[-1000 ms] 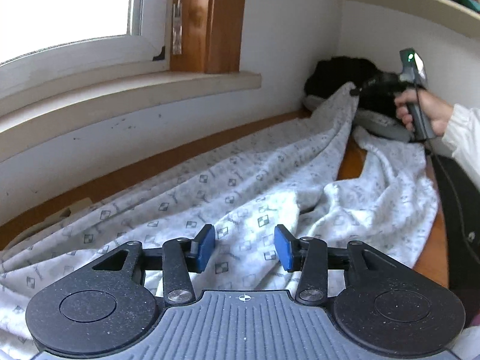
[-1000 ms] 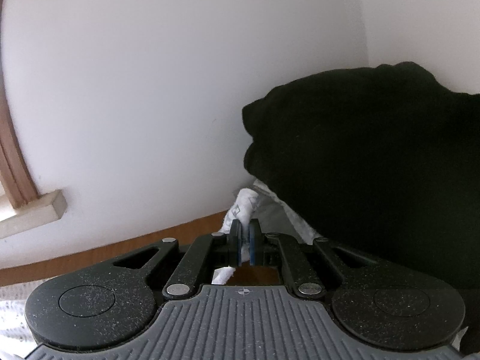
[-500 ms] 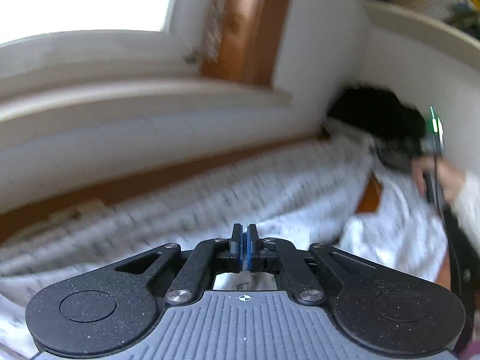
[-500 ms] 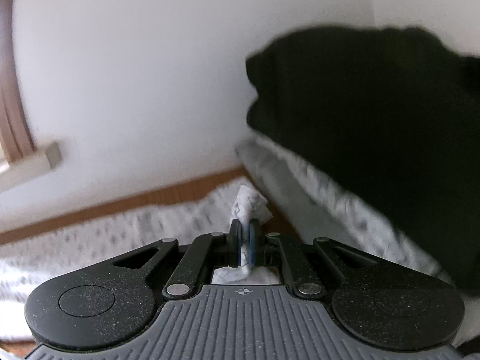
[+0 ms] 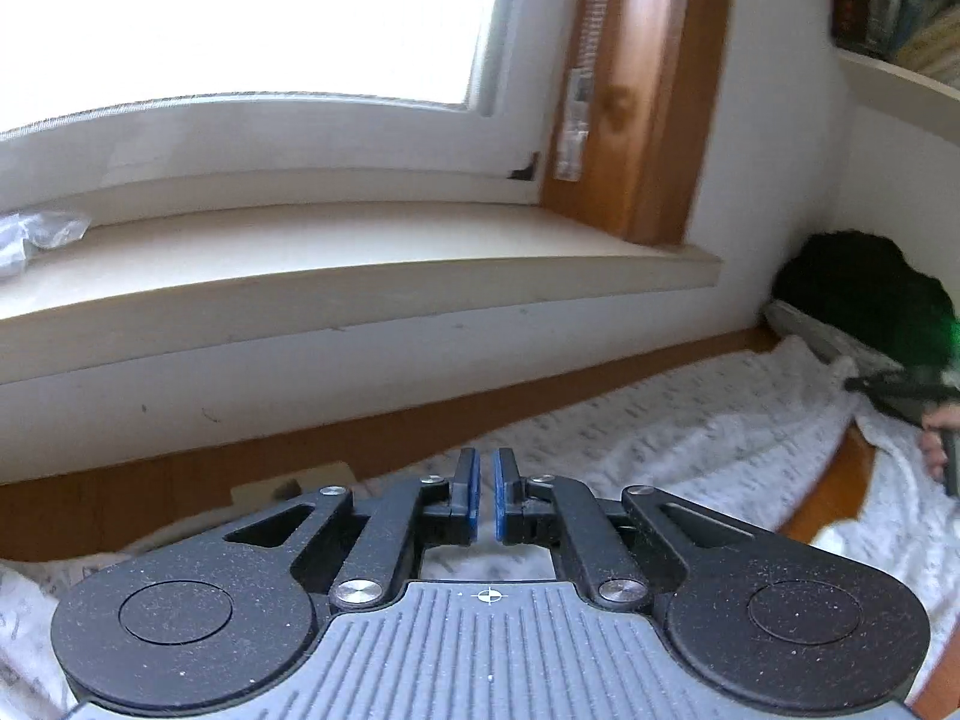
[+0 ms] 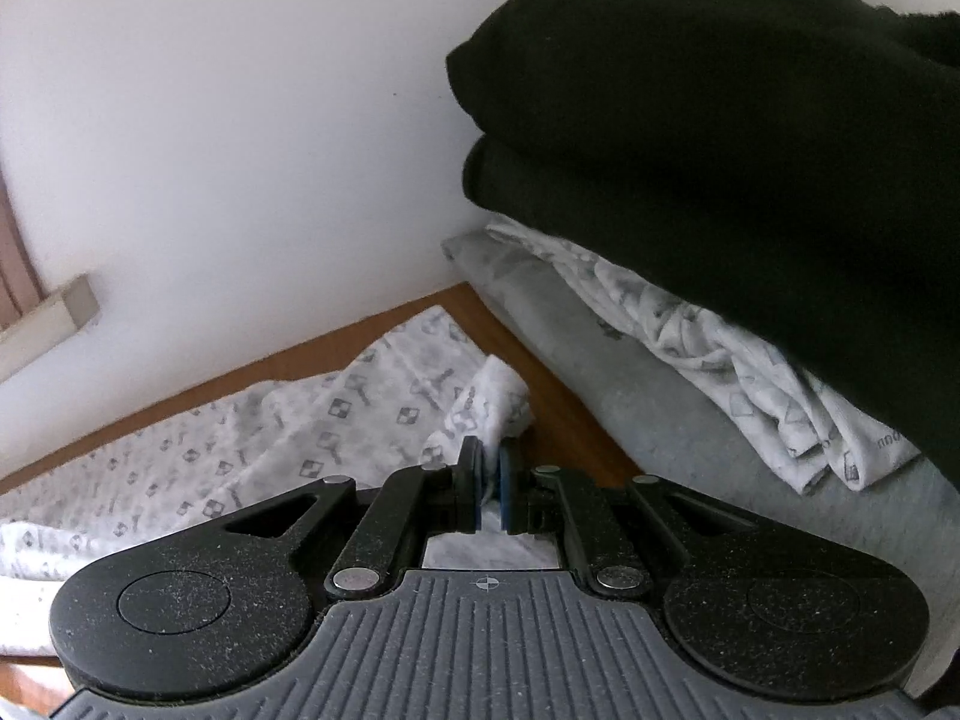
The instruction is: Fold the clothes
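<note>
A white garment with a grey printed pattern (image 5: 690, 438) lies spread along the wooden table (image 5: 150, 498). My left gripper (image 5: 486, 468) hovers over its near part. Its jaws are opening, a narrow gap shows, and nothing is between the blue pads. My right gripper (image 6: 489, 456) is shut on a bunched corner of the same garment (image 6: 270, 432), low over the table (image 6: 570, 408). In the left wrist view that gripper (image 5: 888, 387) and the hand (image 5: 936, 444) holding it show at the far right, blurred.
A stack of folded clothes fills the corner: a black garment (image 6: 720, 120) on a patterned one (image 6: 720, 348) on a grey one (image 6: 600, 360). A window sill (image 5: 360, 258) juts out above the table's far edge. A shelf (image 5: 900, 78) hangs at upper right.
My left jaws went from wide apart to shut, then parted slightly, and that view rose toward the window. My right gripper sank with the garment corner, and more of the cloth and table came into view.
</note>
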The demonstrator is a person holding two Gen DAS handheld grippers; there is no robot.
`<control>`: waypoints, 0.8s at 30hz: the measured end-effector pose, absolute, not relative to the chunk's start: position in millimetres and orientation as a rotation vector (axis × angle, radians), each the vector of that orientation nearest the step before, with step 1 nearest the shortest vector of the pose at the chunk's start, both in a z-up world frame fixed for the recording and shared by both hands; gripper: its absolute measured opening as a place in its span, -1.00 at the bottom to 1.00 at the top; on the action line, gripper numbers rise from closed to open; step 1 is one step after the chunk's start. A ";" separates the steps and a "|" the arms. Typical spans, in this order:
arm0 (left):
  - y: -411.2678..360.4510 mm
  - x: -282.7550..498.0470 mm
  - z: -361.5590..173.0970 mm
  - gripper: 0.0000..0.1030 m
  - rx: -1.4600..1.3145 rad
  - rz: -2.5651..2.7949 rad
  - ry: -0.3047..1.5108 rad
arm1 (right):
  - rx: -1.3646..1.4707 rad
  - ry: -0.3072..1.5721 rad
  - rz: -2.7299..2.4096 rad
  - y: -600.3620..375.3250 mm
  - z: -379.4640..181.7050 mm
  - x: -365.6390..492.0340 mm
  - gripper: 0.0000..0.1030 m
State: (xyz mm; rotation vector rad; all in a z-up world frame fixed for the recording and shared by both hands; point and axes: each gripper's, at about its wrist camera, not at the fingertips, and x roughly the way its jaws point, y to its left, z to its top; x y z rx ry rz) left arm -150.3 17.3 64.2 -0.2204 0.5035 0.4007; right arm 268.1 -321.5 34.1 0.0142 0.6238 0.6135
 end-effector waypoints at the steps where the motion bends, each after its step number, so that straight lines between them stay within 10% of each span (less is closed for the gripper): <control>1: 11.1 -151.2 63.6 -0.42 -0.195 0.391 0.510 | 0.000 0.622 0.613 -319.1 32.9 268.1 -0.86; 3: 0.8 -150.1 61.4 -0.08 -0.140 0.385 0.525 | -0.026 0.620 0.612 -314.4 32.3 267.7 -0.86; 7: 3.8 -138.7 51.2 -0.06 -0.164 0.334 0.586 | -0.015 0.615 0.617 -316.1 31.5 268.9 -0.86; 9: 7.6 -134.9 46.0 -0.23 -0.188 0.306 0.603 | 0.002 0.620 0.619 -318.7 31.0 270.2 -0.86; 10: 9.7 -133.7 45.1 -0.90 -0.200 0.300 0.602 | 0.010 0.622 0.619 -320.0 30.7 270.8 -0.86; 15: 30.9 -142.3 69.2 -0.90 -0.300 0.393 0.407 | 0.009 0.614 0.621 -320.7 30.6 269.4 -0.86; 24: 28.1 -134.7 56.1 -0.19 -0.157 0.539 0.527 | -0.026 0.605 0.621 -315.6 30.6 267.0 -0.86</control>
